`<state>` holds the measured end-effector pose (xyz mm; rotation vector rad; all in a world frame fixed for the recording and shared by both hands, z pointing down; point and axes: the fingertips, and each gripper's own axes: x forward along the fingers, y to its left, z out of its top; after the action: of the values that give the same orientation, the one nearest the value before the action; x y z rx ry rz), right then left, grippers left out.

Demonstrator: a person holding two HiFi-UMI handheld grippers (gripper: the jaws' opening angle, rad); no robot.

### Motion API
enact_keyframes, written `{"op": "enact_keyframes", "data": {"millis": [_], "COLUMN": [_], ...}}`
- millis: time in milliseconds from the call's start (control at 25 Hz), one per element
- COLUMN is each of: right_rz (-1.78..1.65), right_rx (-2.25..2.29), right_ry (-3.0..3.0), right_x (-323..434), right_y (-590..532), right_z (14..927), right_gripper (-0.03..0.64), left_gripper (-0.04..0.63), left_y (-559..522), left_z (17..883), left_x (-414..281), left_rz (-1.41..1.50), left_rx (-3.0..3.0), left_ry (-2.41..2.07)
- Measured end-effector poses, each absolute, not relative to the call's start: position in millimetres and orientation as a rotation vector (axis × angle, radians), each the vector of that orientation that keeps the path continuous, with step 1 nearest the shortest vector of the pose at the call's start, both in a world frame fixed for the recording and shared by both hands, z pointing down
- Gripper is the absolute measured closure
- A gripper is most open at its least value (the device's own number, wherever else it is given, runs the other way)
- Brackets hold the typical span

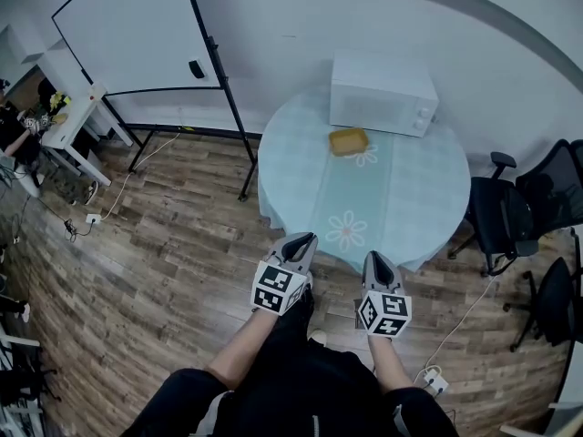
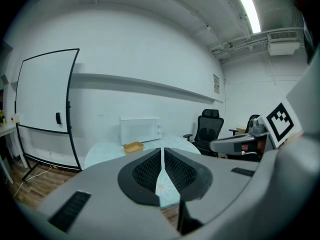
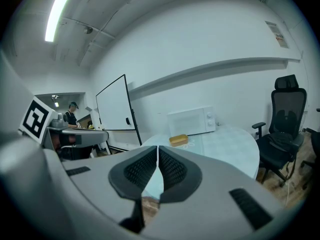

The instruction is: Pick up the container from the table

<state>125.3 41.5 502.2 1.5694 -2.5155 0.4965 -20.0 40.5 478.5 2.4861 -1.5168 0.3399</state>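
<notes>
A small yellow container sits on the round table, just in front of the white microwave. It also shows as a yellow container in the left gripper view and as a yellow container in the right gripper view. My left gripper and right gripper hang side by side over the floor at the table's near edge, well short of the container. Both are shut with nothing between the jaws. The left gripper and right gripper point toward the table.
A whiteboard on a black stand stands left of the table. Black office chairs crowd the right side, with a white cable and plug on the wooden floor. A person stands far off by a white desk.
</notes>
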Motion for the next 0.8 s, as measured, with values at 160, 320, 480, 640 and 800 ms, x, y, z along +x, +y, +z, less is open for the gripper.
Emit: {"op": "enact_keyframes", "data": {"millis": [160, 320, 480, 640, 800], "right_rz": [0.483, 0.474, 0.472, 0.469, 0.475], "right_rx": [1.566, 1.563, 1.565, 1.581, 1.596], "right_ry": [-2.515, -2.507, -2.487, -2.469, -2.453], "right_x": [118.4, 108.9, 98.7, 92.0, 82.7], "right_y": [8.9, -26.9, -66.2, -107.5, -141.0], "right_z": [501.1, 504.5, 504.9, 501.4, 499.7], "right_gripper": [0.591, 0.591, 0.591, 0.591, 0.591], "left_gripper": [0.565, 0.565, 0.565, 0.564, 0.565], "left_y": [5.7, -33.4, -78.6, -121.3, -154.9], "left_z": [479.9, 482.0, 484.1, 484.3, 486.2], "left_x": [-23.2, -30.5, -39.6, -43.9, -50.2], "left_rz": [0.337, 0.331, 0.324, 0.331, 0.334], "left_rx": [2.494, 2.502, 2.504, 2.514, 2.519], "left_ry": [-1.507, -1.495, -1.472, -1.436, -1.400]}}
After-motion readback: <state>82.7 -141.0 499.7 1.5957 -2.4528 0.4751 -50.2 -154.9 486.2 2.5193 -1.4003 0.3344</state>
